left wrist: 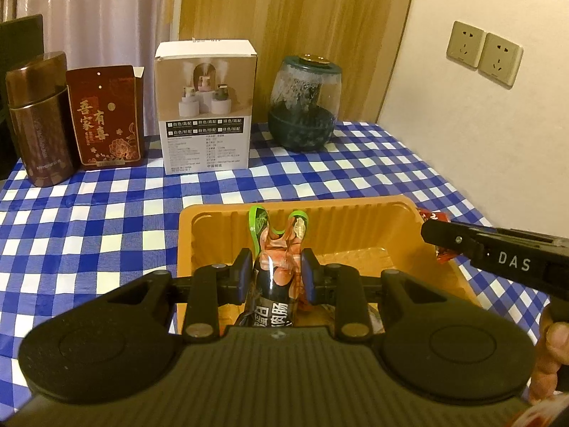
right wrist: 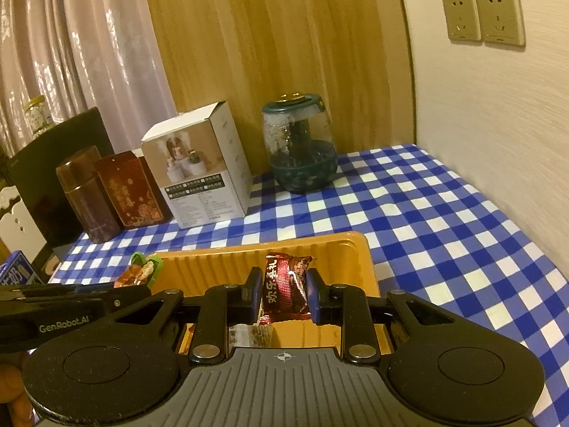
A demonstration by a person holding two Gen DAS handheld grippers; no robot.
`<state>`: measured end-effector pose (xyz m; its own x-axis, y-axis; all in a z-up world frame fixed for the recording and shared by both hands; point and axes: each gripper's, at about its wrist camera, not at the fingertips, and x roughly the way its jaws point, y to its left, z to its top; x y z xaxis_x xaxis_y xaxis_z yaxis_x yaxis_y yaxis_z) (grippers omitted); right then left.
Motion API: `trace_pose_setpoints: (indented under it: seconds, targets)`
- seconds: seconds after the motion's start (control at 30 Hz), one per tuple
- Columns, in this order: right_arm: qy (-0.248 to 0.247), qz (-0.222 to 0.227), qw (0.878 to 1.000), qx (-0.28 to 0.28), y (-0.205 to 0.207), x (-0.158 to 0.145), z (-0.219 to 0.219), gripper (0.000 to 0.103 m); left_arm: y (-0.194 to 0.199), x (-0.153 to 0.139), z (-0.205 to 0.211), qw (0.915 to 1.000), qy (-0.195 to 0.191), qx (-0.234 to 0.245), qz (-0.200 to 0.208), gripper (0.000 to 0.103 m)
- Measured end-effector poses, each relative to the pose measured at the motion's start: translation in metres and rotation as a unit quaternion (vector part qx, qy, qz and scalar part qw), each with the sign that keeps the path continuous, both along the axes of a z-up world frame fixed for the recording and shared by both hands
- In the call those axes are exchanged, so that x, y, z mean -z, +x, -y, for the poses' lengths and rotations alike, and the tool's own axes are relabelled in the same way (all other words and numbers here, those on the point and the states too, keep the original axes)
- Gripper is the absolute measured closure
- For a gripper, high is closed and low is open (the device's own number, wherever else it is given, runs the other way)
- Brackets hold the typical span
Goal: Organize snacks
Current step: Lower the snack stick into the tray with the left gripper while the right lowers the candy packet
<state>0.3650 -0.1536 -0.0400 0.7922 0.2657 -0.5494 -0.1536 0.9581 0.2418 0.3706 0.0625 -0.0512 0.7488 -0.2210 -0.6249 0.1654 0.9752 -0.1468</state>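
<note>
A blue-and-white checked cloth covers the counter; behind it hang pale curtains, beside a wood panel and a cream wall with two sockets.

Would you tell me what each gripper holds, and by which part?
Left gripper: sausage packet, gripped mid-body. Right gripper: red candy wrapper, gripped mid-body.

Dim, warm yellowish indoor light — glare streaks on the curtain, fisheye bending at the edges, slightly soft focus throughout.

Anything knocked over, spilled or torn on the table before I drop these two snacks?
Nothing stands out. The orange tray sits flat, and the sausage pack and red candy look intact. The back-row box and jar stand upright.
</note>
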Motion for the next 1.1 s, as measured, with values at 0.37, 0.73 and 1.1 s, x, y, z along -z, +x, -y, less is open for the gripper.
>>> trace_pose_setpoints:
  seconds: [0.37, 0.73, 1.1]
  targets:
    - [-0.006, -0.032, 0.999, -0.006, 0.018, 0.016, -0.003, 0.076, 0.018, 0.016, 0.001, 0.9998, 0.011, -0.003, -0.018, 0.077]
    - [-0.014, -0.059, 0.998, -0.001, 0.031, 0.03, -0.008, 0.076, 0.028, 0.027, 0.001, 0.9993, 0.015, -0.002, -0.034, 0.077]
    - [-0.016, -0.063, 0.998, 0.003, 0.035, 0.034, -0.008, 0.076, 0.034, 0.029, 0.003, 0.9993, 0.013, -0.002, -0.035, 0.077]
